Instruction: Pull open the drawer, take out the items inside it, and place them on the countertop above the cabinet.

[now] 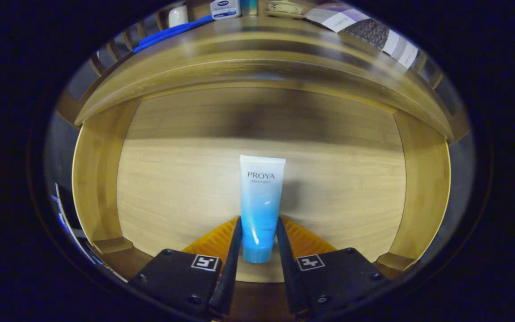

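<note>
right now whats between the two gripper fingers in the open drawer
The blue-and-white tube, cap end toward the camera; in the gripper view both fingers appear to press its lower sides. The gripper hangs over the drawer floor.

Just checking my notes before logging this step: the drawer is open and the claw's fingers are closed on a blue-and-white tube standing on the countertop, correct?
Not quite. The gripper view shows the tube inside the open drawer, lying on its wooden floor, not on the countertop above. The rest holds: the claw has a finger on each side of the tube's lower end.
</note>
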Demonstrator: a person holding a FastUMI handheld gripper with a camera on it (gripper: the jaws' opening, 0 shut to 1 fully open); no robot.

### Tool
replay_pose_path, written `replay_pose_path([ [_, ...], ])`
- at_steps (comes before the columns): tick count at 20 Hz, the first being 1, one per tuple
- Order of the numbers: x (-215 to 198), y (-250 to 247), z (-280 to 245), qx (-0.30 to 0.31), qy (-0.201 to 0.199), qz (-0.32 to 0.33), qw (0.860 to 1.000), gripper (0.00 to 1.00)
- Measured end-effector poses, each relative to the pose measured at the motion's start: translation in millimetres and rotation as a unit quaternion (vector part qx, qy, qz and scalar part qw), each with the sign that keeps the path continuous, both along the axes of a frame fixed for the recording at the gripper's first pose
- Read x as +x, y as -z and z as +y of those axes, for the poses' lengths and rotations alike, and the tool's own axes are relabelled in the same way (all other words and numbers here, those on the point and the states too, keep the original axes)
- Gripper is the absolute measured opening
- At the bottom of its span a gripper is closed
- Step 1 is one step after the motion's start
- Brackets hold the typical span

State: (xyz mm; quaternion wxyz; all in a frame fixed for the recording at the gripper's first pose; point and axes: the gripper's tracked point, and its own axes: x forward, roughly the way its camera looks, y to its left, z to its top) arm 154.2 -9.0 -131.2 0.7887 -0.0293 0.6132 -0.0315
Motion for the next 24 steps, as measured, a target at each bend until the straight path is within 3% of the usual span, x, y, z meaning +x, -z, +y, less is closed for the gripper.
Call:
replay_pose_path([
  [15, -31.8, -76.9, 9.8, 0.022, -0.014, -0.068, 0.997, 0.44],
  [24, 13.8, -146.3, 9.0, 0.02, -0.004, -0.125, 0.992, 0.44],
])
